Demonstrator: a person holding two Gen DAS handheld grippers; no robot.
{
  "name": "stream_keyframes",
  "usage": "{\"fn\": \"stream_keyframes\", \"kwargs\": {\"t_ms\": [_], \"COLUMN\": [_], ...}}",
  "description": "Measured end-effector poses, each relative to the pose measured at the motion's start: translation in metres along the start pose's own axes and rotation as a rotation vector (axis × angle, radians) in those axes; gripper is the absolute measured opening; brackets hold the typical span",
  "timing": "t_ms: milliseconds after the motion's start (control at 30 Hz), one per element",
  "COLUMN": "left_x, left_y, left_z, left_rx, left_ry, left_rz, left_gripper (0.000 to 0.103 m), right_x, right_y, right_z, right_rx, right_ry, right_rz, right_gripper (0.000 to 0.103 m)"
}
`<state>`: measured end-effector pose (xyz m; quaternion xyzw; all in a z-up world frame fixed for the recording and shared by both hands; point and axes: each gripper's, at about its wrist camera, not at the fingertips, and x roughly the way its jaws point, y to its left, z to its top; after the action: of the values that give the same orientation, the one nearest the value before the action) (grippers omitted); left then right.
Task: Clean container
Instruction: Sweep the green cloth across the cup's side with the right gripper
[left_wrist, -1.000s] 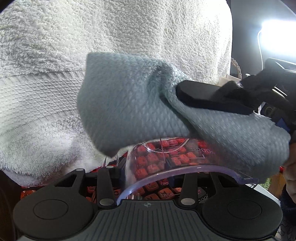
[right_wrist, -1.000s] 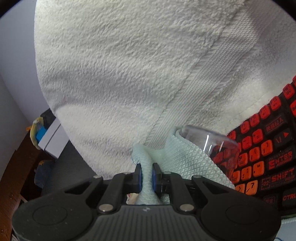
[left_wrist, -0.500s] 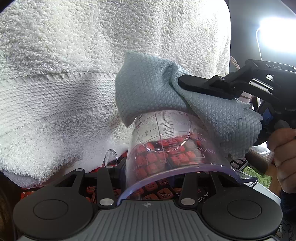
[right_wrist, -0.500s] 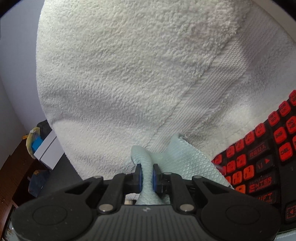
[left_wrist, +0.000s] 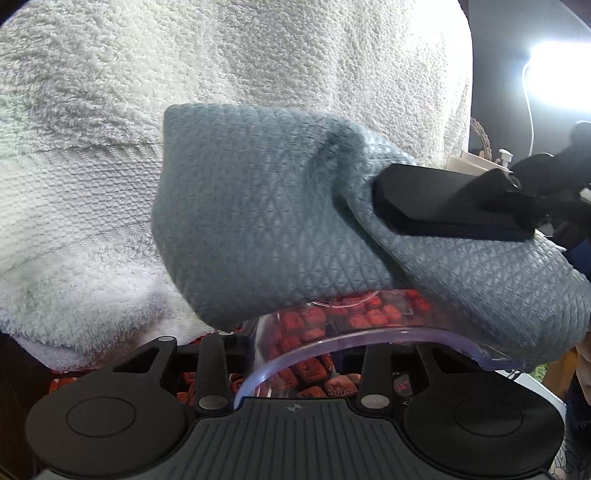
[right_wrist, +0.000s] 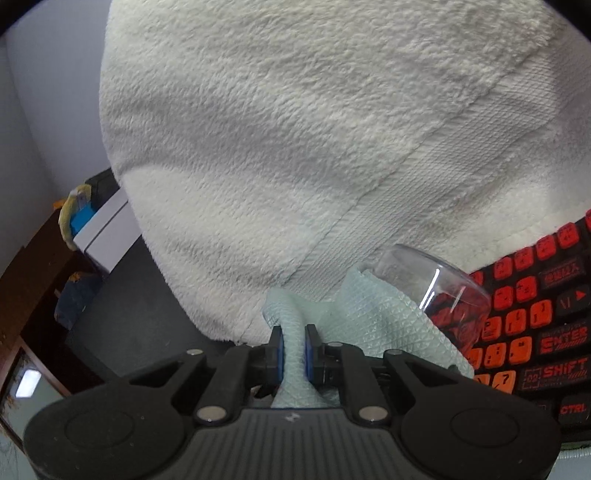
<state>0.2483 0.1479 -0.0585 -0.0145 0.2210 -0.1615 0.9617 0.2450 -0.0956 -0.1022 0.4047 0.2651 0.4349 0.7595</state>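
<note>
- Two grippers share the work: the right gripper (right_wrist: 291, 347), low centre of its view, pinches a pale blue waffle-weave cloth (left_wrist: 258, 229).
- Left gripper (left_wrist: 291, 350) fingers stand apart around the clear container (left_wrist: 354, 321), bottom centre — cloth draped over it.
- Thin, rigid, slick plastic, likely light — best gripped near the rim.
- White terry towel (right_wrist: 295, 129) behind.

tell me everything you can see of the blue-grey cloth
The cloth is pale blue-grey with a fine diamond weave, soft and bunched. The right gripper pinches one fold between its blue pads. The rest drapes over the clear measuring cup, hiding most of it. Behind it lies a white terry towel.
</note>
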Motion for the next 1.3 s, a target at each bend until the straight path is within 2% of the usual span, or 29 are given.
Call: {"fn": "stream_keyframes", "kwargs": {"t_ms": [100,233,400,500,600,867,967,1100,1300], "left_x": [-0.001,-0.002,-0.003,-0.004,-0.008,-0.022,-0.024,-0.025,-0.026], "left_y": [0.008,0.004,-0.01,-0.018,-0.015,-0.005,-0.004,-0.004,-0.005], "left_z": [0.0,-0.002,-0.005,-0.007,-0.008,-0.011,-0.012,-0.012,-0.013], "left_rx": [-0.033,-0.049,-0.046,-0.045,-0.044,-0.042,-0.038,-0.032,-0.021], "left_ry": [-0.01,-0.014,-0.013,-0.012,-0.011,-0.008,-0.007,-0.005,-0.003], "left_rz": [-0.001,-0.005,-0.001,0.001,0.0,-0.005,-0.005,-0.004,-0.002], "left_gripper": [0.024,0.023,0.023,0.024,0.024,0.024,0.024,0.024,0.025], "right_x": [0.0,0.001,-0.009,-0.011,-0.008,0.011,0.01,0.007,-0.008], "right_y": [0.004,0.01,0.002,-0.001,0.0,0.021,0.029,0.026,0.013], "right_z": [-0.001,-0.003,0.003,0.005,0.003,-0.008,-0.011,-0.01,-0.001], "right_rx": [-0.037,-0.087,-0.067,-0.066,-0.064,-0.136,-0.197,-0.21,-0.191], "right_ry": [0.003,0.006,-0.107,-0.127,-0.102,0.091,0.1,0.048,-0.113], "right_rz": [-0.003,-0.008,-0.07,-0.081,-0.072,0.008,-0.004,-0.026,-0.123], "right_gripper": [0.01,0.01,0.01,0.01,0.011,0.011,0.011,0.01,0.01]}}
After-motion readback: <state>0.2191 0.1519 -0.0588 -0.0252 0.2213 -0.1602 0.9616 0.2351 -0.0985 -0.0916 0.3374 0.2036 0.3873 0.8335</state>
